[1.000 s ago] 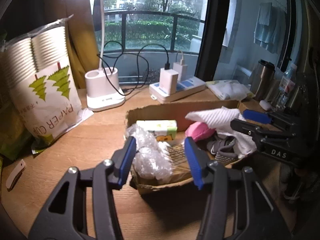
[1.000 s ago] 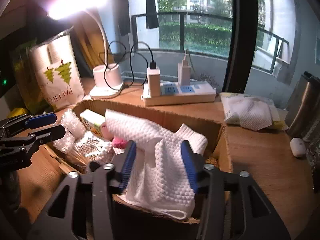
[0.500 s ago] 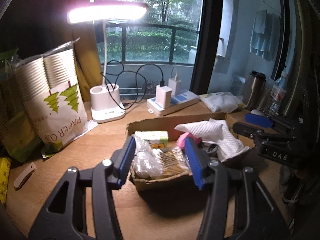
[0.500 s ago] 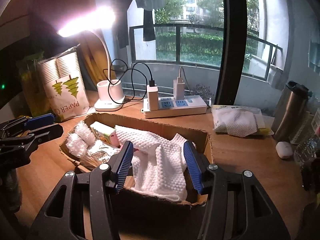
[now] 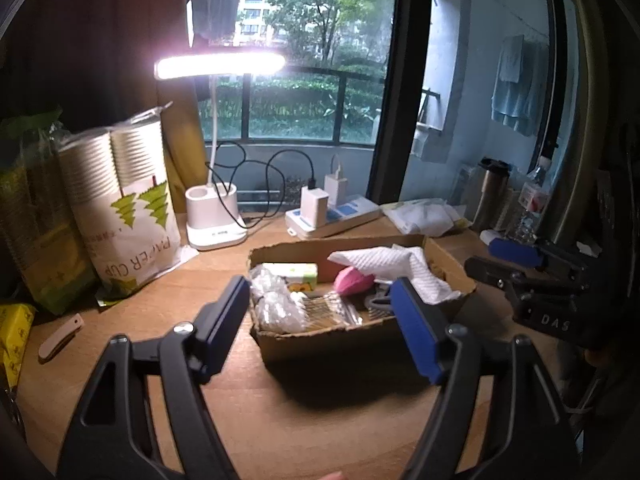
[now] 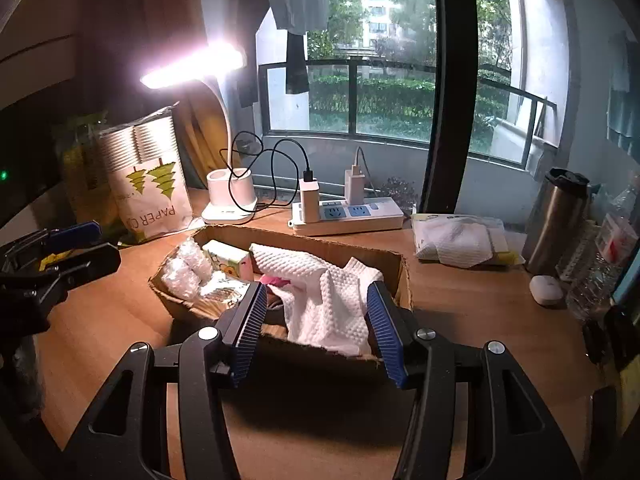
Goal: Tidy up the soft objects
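Beyond the parted fingers of the left gripper [image 5: 324, 324], nothing held between them: a cardboard box [image 5: 320, 338] on the wooden desk [image 5: 320, 420]. Inside, toward the left finger, clear plastic bags [image 5: 276, 304] and a small green-and-white carton [image 5: 294, 274]; toward the right finger, a pink soft thing [image 5: 352, 282] and a white cloth [image 5: 392, 262] draped over the rim. Farther left, a bag of paper cups [image 5: 124, 208] and a lit desk lamp [image 5: 216, 220].

Between the spread fingers of the right gripper [image 6: 316, 326], empty too: the same white cloth [image 6: 324, 292], hanging over the box's near wall [image 6: 276, 334]. Past the fingertips, a power strip [image 6: 348, 216]; off right, a steel flask [image 6: 556, 220].
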Action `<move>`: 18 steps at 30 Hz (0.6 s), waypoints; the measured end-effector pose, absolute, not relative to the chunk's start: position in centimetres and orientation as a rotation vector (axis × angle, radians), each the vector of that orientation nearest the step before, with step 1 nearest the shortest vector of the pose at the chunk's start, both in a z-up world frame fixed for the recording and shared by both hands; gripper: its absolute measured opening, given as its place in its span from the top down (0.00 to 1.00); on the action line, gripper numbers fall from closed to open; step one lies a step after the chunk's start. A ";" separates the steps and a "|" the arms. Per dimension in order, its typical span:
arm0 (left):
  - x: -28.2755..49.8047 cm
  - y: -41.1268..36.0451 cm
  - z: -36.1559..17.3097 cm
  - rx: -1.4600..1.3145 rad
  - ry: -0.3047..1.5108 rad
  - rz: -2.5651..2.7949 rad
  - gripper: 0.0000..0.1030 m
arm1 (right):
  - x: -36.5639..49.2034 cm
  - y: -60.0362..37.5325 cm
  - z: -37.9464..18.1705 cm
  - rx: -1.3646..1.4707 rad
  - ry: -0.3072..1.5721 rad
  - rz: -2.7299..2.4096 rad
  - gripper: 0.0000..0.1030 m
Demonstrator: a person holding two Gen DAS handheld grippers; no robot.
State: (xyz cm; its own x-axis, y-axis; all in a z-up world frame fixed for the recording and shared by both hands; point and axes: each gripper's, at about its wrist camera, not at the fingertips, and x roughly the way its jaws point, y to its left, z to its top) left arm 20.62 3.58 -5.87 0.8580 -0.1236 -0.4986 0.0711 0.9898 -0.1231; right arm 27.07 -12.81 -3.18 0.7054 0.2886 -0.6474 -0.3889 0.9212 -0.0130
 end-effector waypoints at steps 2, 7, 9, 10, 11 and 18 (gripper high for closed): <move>19.8 3.3 -5.4 -0.098 0.517 -0.106 0.27 | 26.3 -12.9 -2.7 -0.154 0.685 0.377 0.46; 18.1 2.6 -4.7 -0.097 0.497 -0.119 0.27 | 24.3 -13.3 -1.8 -0.160 0.666 0.372 0.46; 17.4 2.4 -4.5 -0.095 0.492 -0.125 0.27 | 23.6 -13.4 -1.4 -0.162 0.657 0.369 0.46; 17.0 2.2 -4.3 -0.092 0.488 -0.127 0.27 | 23.3 -13.6 -1.2 -0.162 0.652 0.367 0.46; 16.6 2.1 -4.2 -0.089 0.483 -0.129 0.27 | 22.9 -13.7 -1.0 -0.163 0.647 0.366 0.46; 14.1 1.4 -3.1 -0.077 0.447 -0.132 0.27 | 20.1 -14.4 0.5 -0.168 0.609 0.357 0.46</move>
